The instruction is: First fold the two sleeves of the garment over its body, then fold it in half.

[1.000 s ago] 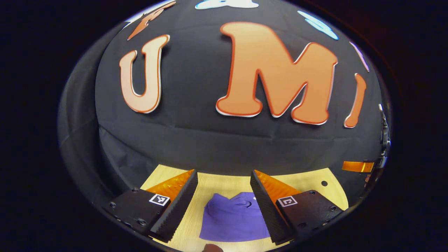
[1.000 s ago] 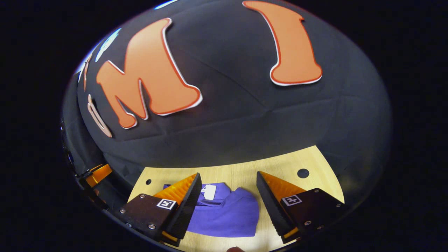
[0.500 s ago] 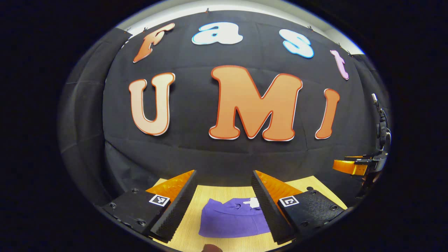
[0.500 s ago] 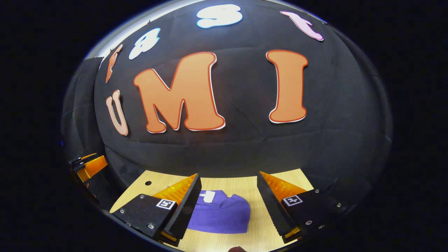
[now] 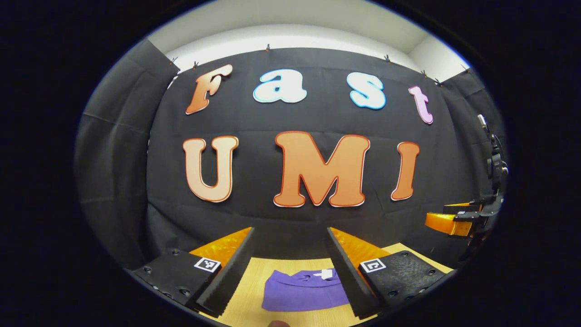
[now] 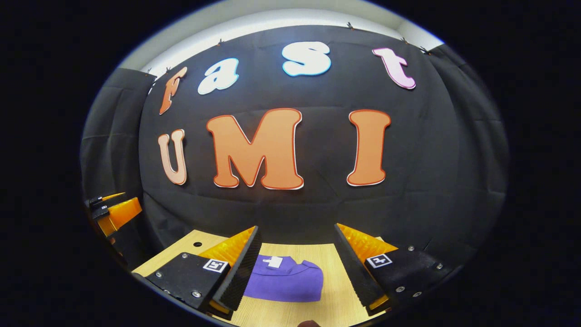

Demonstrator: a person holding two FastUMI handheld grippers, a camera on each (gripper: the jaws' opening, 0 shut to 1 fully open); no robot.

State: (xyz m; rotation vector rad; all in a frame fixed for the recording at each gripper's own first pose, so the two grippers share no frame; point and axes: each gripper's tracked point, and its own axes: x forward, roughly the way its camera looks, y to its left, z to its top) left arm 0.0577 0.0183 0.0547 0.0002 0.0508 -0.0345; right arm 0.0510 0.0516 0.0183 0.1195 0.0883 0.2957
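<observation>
Your left gripper: jaws spread wide, nothing between the pads, held up off the table. Right gripper same, released, empty, also raised. Purple garment lies folded into a compact bundle on the light wood tabletop, seen through the gap of each gripper's fingers; white tag on its far edge. In right gripper view the garment sits twd the left finger, partly hidden behind it. Far right in left gripper view: your other gripper's orange fingers; far left in right gripper view likewise. Black cloth wall behind.
</observation>
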